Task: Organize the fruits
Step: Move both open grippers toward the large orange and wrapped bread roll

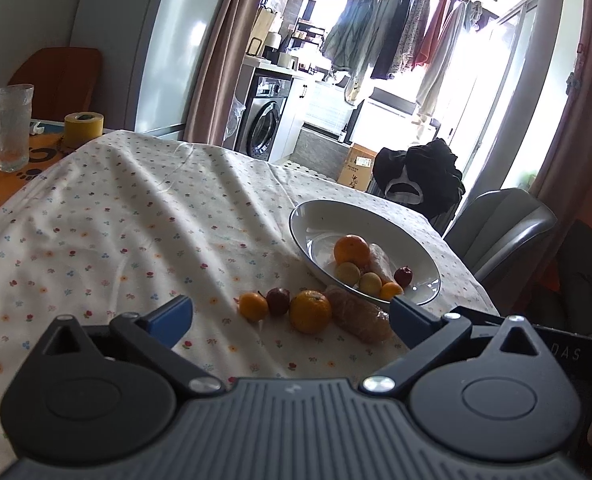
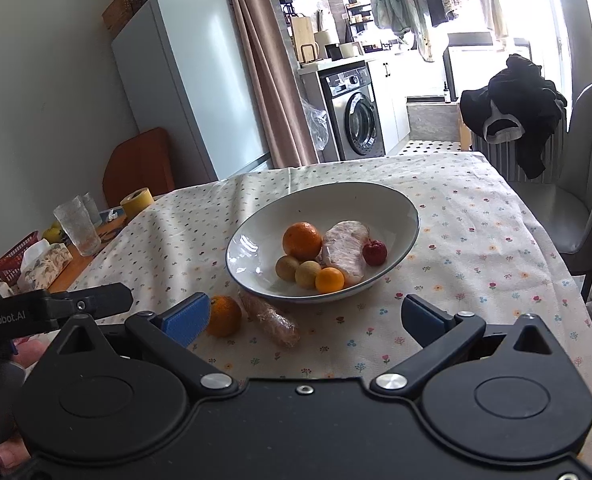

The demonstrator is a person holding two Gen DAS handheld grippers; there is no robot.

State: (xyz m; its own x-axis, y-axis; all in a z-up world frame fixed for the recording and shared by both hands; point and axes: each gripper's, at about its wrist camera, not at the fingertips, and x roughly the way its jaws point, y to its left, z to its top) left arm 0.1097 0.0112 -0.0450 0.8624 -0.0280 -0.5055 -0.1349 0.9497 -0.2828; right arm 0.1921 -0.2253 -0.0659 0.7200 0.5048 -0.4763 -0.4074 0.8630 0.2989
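Glossy white ceramic bowl (image 2: 399, 204) on the flower-print tablecloth (image 2: 475, 240) holds a round orange (image 2: 301, 240), smooth small fruits and a film-wrapped piece (image 2: 343, 250). Left gripper (image 1: 292, 314) and right gripper (image 2: 305, 320) stand wide, empty.

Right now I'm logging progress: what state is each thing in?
Left gripper: open, empty.
Right gripper: open, empty.
Bowl: upright, part filled with fruit.
Large orange: on tablecloth, outside bowl.
Wrapped fruit: on tablecloth, wrapped.
Glass: upright.
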